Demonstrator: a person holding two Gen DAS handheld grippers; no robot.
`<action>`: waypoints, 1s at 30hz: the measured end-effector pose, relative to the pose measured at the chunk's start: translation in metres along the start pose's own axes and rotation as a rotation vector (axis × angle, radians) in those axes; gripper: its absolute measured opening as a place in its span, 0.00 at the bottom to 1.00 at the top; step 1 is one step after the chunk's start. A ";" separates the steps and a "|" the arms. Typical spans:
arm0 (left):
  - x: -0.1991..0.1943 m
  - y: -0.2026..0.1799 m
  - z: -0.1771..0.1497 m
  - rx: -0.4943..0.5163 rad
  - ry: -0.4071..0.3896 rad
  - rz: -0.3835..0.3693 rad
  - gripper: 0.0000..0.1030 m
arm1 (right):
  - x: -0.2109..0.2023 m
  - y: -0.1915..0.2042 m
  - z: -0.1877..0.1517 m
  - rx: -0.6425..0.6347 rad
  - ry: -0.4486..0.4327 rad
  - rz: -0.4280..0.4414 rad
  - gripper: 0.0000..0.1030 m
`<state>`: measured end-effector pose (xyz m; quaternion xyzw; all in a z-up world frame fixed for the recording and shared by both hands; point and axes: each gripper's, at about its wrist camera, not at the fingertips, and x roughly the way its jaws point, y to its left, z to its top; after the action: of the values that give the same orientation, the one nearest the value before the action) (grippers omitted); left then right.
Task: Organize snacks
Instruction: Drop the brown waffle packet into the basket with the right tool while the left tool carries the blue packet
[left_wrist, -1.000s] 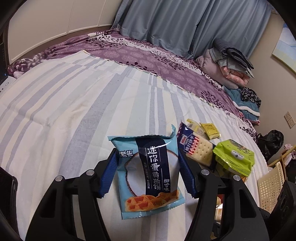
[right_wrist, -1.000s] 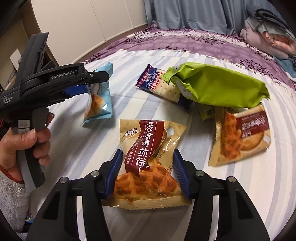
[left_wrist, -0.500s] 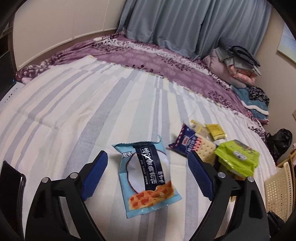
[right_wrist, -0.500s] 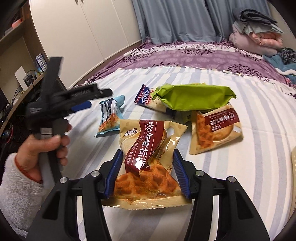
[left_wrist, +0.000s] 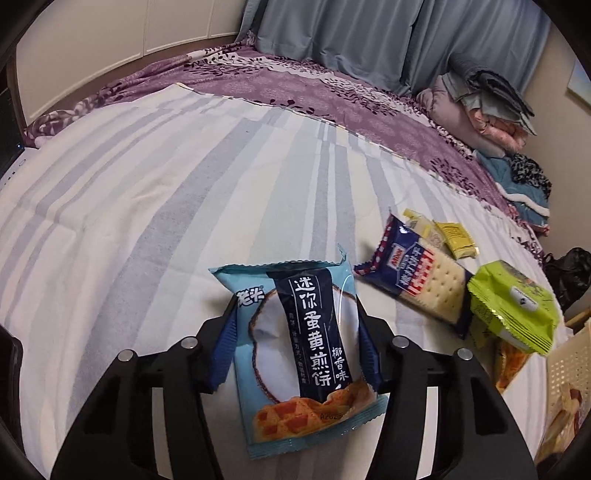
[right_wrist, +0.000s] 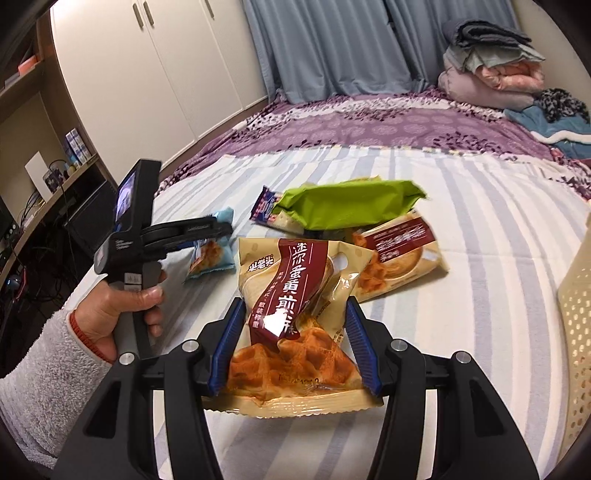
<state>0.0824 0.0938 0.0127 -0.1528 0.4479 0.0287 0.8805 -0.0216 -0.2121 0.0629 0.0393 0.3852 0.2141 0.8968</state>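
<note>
The right gripper (right_wrist: 293, 343) is closest, and its blue pads squeeze both sides of a tan waffle snack bag (right_wrist: 295, 317), holding it up above the striped bed sheet (right_wrist: 480, 229). At the right edge of that view stands a cream basket with holes (right_wrist: 576, 314). On the other side, a hand (right_wrist: 122, 306) in a fluffy white sleeve (right_wrist: 40, 365) holds the left gripper (left_wrist: 293, 349). Its jaws have just been closing, and now its blue pads press on both sides of a light blue waffle snack bag (left_wrist: 299, 350), which lies on the sheet near the front edge of the bed. Just past that bag lies a dark blue cracker pack (left_wrist: 417, 273). Near it are two little yellow packets (left_wrist: 441, 232), touching each other. A bright green bag (left_wrist: 513, 306) lies partly on top of the cracker pack. From the right wrist view, a second tan waffle snack bag (right_wrist: 399, 254) lies on the sheet with one end tucked under the green bag. Farther back, the striped sheet ends and a purple flowered blanket (left_wrist: 332, 92) covers the rest of the bed. A pile of folded blankets and clothes (right_wrist: 495, 74) sits in the far corner of the bed. Behind everything hang blue-gray curtains (right_wrist: 332, 48), with white closet doors (right_wrist: 147, 74) to one side.
</note>
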 end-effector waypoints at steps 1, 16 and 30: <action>-0.005 -0.003 -0.001 0.014 -0.010 0.001 0.55 | -0.004 -0.001 0.001 -0.002 -0.012 -0.006 0.53; -0.096 -0.071 0.005 0.152 -0.162 -0.137 0.55 | -0.080 -0.047 0.009 0.089 -0.206 -0.114 0.53; -0.152 -0.158 -0.008 0.299 -0.220 -0.284 0.55 | -0.169 -0.134 -0.020 0.262 -0.364 -0.328 0.53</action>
<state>0.0149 -0.0455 0.1684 -0.0782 0.3225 -0.1456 0.9320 -0.0916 -0.4053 0.1312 0.1297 0.2433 0.0041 0.9612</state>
